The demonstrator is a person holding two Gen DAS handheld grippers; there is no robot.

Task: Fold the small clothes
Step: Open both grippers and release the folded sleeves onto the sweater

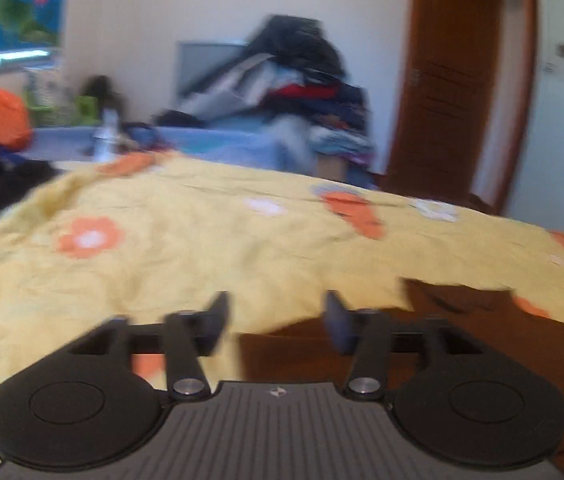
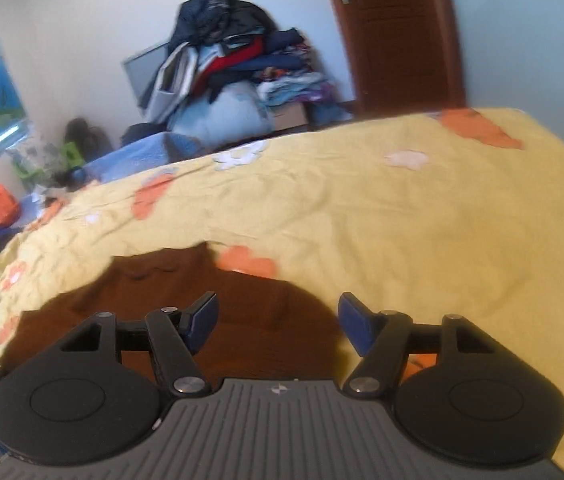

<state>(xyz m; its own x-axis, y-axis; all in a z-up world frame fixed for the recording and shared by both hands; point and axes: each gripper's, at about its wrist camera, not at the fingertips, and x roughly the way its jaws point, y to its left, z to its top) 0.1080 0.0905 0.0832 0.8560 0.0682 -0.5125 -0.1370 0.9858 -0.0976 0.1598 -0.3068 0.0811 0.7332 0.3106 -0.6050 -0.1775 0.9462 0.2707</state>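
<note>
Brown garment (image 2: 185, 312): lies spread on the yellow flowered bedspread (image 2: 402, 232), dark and flat, under and ahead of both grippers; its far edge sits beside an orange flower print.
Left gripper (image 1: 277, 322): jaws stand apart with nothing between them; the garment (image 1: 462, 320) lies below and to its right.
Right gripper (image 2: 277, 322): jaws apart, blue pads bare, gripping nothing, poised above the brown cloth.
Writing: none legible; only a small pale emblem (image 2: 277, 389) on the ribbed grey body of each gripper.
Background: heap of clothes (image 2: 237, 52) against the wall, wooden door (image 2: 394, 32), lotus picture (image 1: 5, 8).
</note>
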